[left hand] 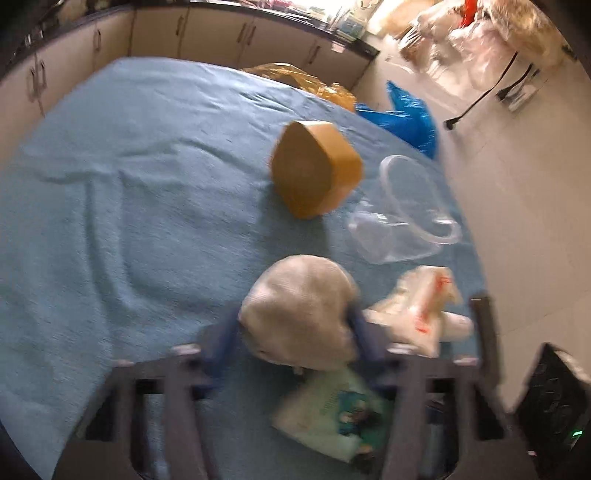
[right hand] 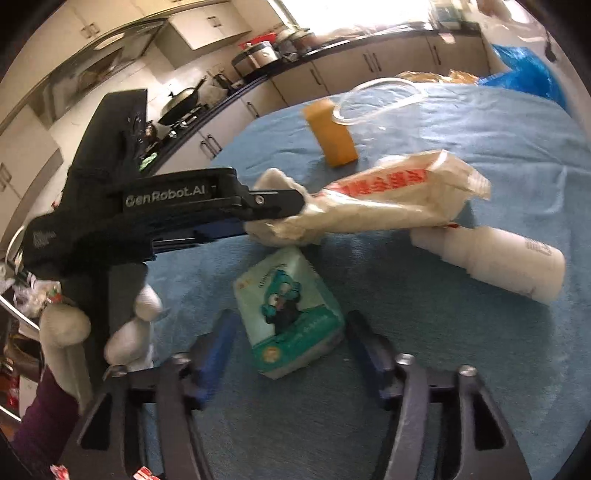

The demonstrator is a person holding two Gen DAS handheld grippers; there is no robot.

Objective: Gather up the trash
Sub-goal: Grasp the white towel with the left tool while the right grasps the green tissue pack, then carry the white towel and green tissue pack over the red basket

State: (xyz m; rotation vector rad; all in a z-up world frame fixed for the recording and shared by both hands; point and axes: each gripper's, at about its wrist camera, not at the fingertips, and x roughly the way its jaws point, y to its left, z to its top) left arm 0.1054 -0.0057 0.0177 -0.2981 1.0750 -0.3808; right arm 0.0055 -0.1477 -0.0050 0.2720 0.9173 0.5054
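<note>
My left gripper [left hand: 295, 332] is shut on a crumpled grey-white wad [left hand: 299, 314] and holds it above the blue cloth [left hand: 129, 221]. In the right wrist view the left gripper [right hand: 291, 206] reaches in from the left, its tips at the wad [right hand: 273, 177] and a crumpled white wrapper with red print [right hand: 391, 199]. My right gripper [right hand: 288, 332] is open around a green tissue pack [right hand: 291, 314], its fingers on either side. The pack also shows in the left wrist view [left hand: 332, 413], with the wrapper [left hand: 417, 306] to its right.
A brown hexagonal box [left hand: 314, 166], a clear plastic container [left hand: 406, 210], and a white bottle [right hand: 495, 258] lie on the cloth. Blue [left hand: 406, 114] and yellow [left hand: 295, 77] plastic bags sit at the table's far edge. Kitchen cabinets [left hand: 221, 33] stand behind.
</note>
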